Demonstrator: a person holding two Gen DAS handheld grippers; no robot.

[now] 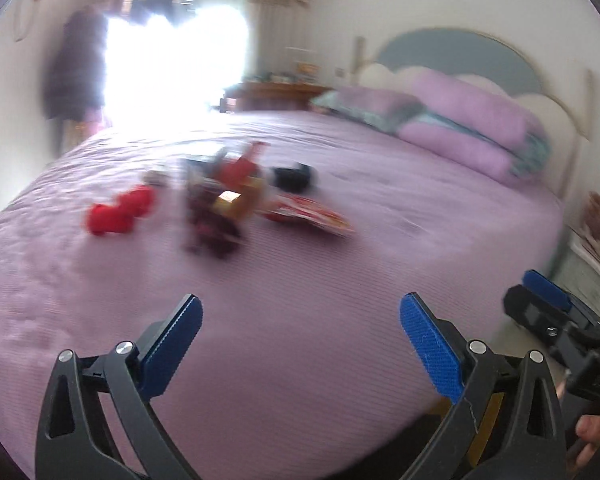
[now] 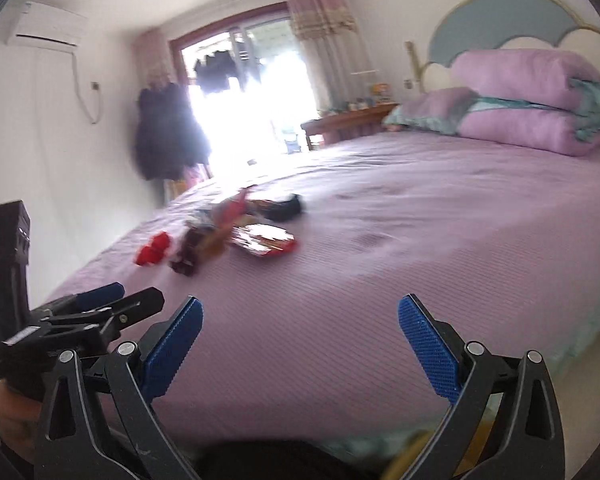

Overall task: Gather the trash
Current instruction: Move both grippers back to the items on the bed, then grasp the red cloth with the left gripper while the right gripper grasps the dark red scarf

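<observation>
Nearest, the left gripper (image 1: 300,320) and right gripper (image 2: 300,320) both gape wide, nothing between them. The trash pile (image 1: 224,200) lies mid-bed on the purple bedspread (image 1: 340,300), well apart from both.

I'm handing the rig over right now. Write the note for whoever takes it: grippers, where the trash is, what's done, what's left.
Left gripper: open, nothing between its fingers, pointing over the near part of the bed.
Right gripper: open, also empty, alongside the left.
Trash: one loose cluster on the purple bedspread, ahead and to the left. It holds a crumpled red piece, a dark wrapper pile, a flat red packet and a black item behind them. The frames are blurred, so check each item as you close in.
Done: nothing collected, as far as these views show.
Left: pick up every piece. No bin or bag is in view.
</observation>
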